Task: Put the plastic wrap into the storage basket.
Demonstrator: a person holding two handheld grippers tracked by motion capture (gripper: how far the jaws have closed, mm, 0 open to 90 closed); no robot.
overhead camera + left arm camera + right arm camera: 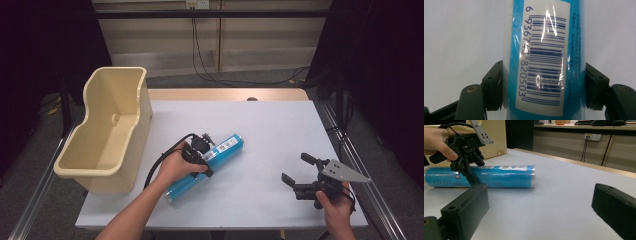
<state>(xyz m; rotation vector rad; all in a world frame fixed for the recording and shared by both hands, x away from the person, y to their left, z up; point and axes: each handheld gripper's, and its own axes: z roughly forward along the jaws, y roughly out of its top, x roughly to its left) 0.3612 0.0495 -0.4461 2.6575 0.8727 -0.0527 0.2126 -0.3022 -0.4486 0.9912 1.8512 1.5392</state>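
1. So there's a long blue roll (206,167) wrapped in clear plastic, lying flat on the pale grey counter (270,125). It sits roughly in the middle, a bit left of centre, angled so one end points to the far right and the other to the near left.

2. The left gripper (205,159) is down on that roll about midway along it, with the person's left hand (176,167) wrapped round the handle. In the left gripper view the roll (544,60) sits right between the two black jaws, both pressed against its sides, so it's clamped on the roll. You can read a white barcode label (544,57) on the wrapper up close.

3. The right gripper (299,172) is off on its own at the near right of the counter, held by the right hand (336,207), well apart from the roll. Its jaws are spread wide with nothing between them, just bare counter in the right gripper view.

4. The right gripper view also looks across at the roll (499,180) lying on its side, with the left gripper (471,173) and left hand (439,141) on top of it.

5. A big beige plastic tub (107,130) sits at the left edge of the counter, partly hanging over the side. It looks empty inside.

6. Black cables (210,60) hang down the wall behind the far edge.
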